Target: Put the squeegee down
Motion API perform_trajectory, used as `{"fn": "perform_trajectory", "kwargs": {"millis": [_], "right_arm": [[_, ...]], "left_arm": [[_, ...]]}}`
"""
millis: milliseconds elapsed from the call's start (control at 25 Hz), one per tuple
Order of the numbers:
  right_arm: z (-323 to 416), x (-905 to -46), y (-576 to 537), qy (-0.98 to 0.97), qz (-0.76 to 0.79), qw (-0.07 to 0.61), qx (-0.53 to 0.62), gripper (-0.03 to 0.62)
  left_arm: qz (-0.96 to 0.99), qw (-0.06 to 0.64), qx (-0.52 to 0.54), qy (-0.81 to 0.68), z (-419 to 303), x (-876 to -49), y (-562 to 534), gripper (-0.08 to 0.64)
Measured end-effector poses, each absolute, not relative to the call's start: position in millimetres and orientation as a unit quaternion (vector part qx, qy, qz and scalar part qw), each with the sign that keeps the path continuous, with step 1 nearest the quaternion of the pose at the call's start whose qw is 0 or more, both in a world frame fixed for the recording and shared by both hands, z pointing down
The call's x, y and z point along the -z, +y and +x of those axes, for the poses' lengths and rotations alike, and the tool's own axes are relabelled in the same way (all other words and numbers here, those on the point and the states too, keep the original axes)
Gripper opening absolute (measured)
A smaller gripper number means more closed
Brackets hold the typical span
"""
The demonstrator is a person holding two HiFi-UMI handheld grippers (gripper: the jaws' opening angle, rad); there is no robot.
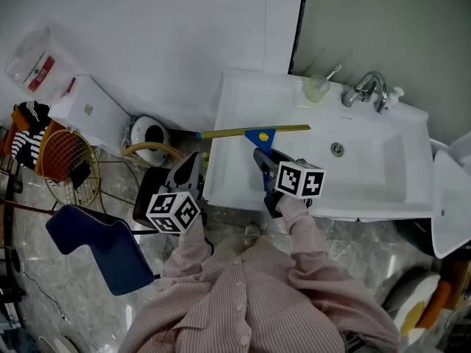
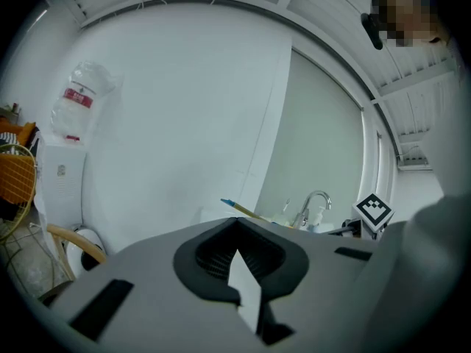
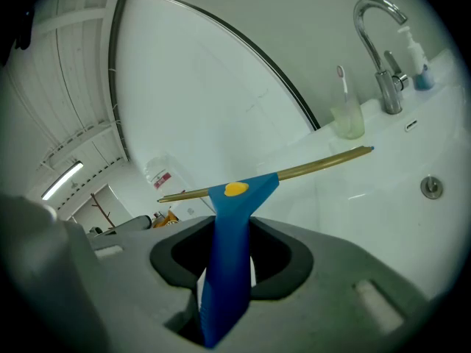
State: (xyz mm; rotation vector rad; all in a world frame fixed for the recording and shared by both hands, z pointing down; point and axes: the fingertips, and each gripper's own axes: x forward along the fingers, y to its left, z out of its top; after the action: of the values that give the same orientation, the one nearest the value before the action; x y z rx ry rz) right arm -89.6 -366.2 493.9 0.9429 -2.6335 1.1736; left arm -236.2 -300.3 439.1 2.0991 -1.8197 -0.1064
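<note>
The squeegee [image 1: 259, 134] has a blue handle and a long brass-coloured blade. It hangs level over the left part of the white sink [image 1: 234, 98], above the basin and not touching it. My right gripper [image 1: 263, 162] is shut on the blue handle. In the right gripper view the handle [image 3: 229, 226] rises from between the jaws, with the blade across the top. My left gripper [image 1: 188, 172] hangs left of the sink over the floor. Its jaws [image 2: 240, 274] meet at the tips and hold nothing.
At the back of the sink stand a chrome tap [image 1: 368, 88], a cup with a toothbrush [image 1: 318, 88] and a small bottle [image 1: 394, 94]. On the floor to the left are an orange wire basket [image 1: 66, 164], a white box [image 1: 92, 109] and a blue seat [image 1: 103, 241].
</note>
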Motion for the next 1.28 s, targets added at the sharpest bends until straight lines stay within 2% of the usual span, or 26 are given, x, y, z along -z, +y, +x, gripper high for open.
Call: {"fn": "perform_trajectory", "kwargs": {"millis": [640, 1280], "right_arm": [[-114, -568, -392, -0.841, 0.323, 0.135, -0.414, 0.130], [-126, -604, -380, -0.820, 0.342, 0.190, -0.418, 0.130]], "left_arm": [[0.741, 0.272, 0.002, -0.613, -236, -517, -336, -0.002], [0.735, 0.298, 0.003, -0.610, -243, -536, -332, -0.002]]}}
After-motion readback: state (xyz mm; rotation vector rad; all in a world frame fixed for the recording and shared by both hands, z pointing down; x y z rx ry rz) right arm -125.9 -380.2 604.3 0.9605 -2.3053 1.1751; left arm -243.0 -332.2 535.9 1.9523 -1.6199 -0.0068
